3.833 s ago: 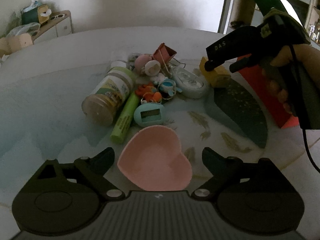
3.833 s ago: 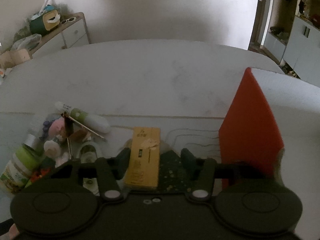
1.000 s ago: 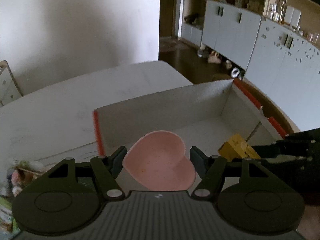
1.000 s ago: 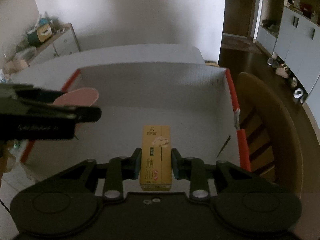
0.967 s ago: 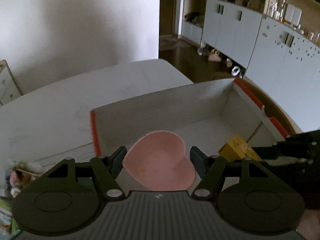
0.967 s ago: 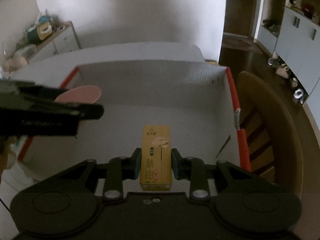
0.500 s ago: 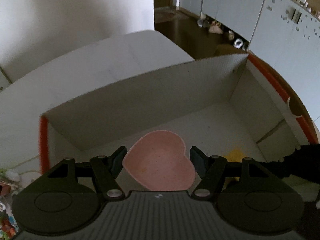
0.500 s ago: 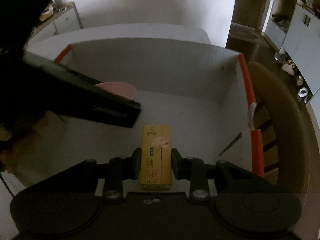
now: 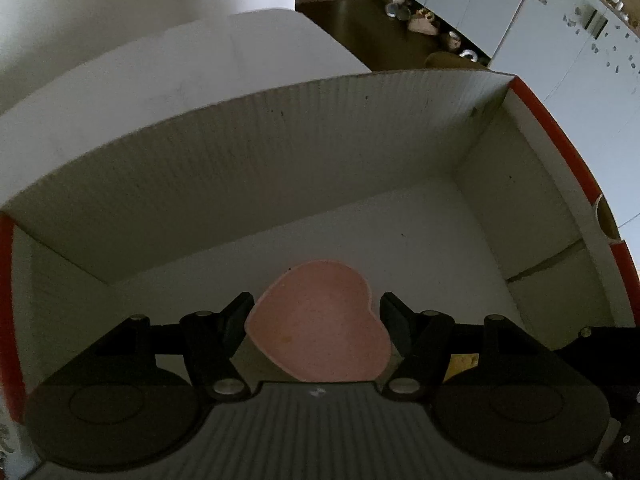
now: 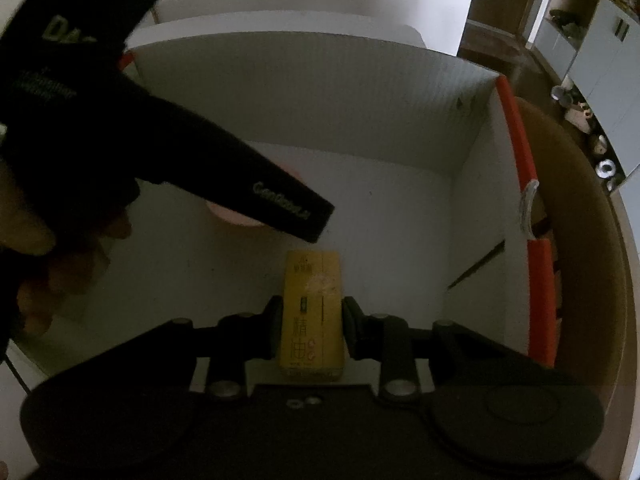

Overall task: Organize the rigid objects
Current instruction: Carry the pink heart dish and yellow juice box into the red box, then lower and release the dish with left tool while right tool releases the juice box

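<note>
My left gripper (image 9: 316, 316) is shut on a pink heart-shaped dish (image 9: 318, 340) and holds it low inside a white cardboard box with red edges (image 9: 248, 152). My right gripper (image 10: 310, 320) is shut on a small yellow carton (image 10: 312, 312) and holds it inside the same box (image 10: 312, 80), close to the floor. In the right wrist view the left gripper's dark body (image 10: 160, 144) crosses the left half and hides most of the pink dish (image 10: 232, 214). A sliver of the yellow carton (image 9: 462, 364) shows at the lower right of the left wrist view.
The box stands on a white table (image 9: 180, 64). A brown chair back (image 10: 576, 216) curves just right of the box. Grey cupboards (image 9: 560, 32) and a dark wood floor lie beyond.
Both grippers have gone lower and deeper into the box with their objects. The box walls now fill both views, and the left gripper has come closer to the right one.
</note>
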A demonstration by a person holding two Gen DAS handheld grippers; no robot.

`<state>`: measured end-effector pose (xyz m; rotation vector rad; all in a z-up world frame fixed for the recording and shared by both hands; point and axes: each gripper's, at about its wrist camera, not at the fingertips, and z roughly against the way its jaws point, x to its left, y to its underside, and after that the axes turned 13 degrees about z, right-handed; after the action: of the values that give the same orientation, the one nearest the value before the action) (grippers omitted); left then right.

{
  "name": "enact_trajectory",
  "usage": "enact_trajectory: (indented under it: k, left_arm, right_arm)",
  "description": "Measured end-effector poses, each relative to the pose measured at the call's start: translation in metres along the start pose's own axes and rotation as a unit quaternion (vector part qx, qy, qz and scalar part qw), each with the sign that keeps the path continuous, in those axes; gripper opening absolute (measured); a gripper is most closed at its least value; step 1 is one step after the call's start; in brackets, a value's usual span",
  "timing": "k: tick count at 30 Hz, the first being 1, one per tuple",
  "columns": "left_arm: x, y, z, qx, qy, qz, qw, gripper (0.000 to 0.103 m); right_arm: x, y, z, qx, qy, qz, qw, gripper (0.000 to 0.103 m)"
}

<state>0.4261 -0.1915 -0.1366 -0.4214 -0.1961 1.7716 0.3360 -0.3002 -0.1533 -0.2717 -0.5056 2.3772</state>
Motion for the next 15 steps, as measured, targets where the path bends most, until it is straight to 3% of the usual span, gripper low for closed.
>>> enact_trajectory:
  k: [7,15]
  left_arm:
    - [0.002,-0.002,-0.006,0.02,0.004,0.003,0.9998,0.07]
    - [0.008,0.0,-0.001,0.03,0.004,0.016,0.9994,0.07]
  right_arm:
    - [0.0,0.005,0.006,-0.005,-0.013,-0.015,1.0,0.034]
    - [-0.002,0.017,0.023,-0.026,-0.027,-0.023,0.999,0.051]
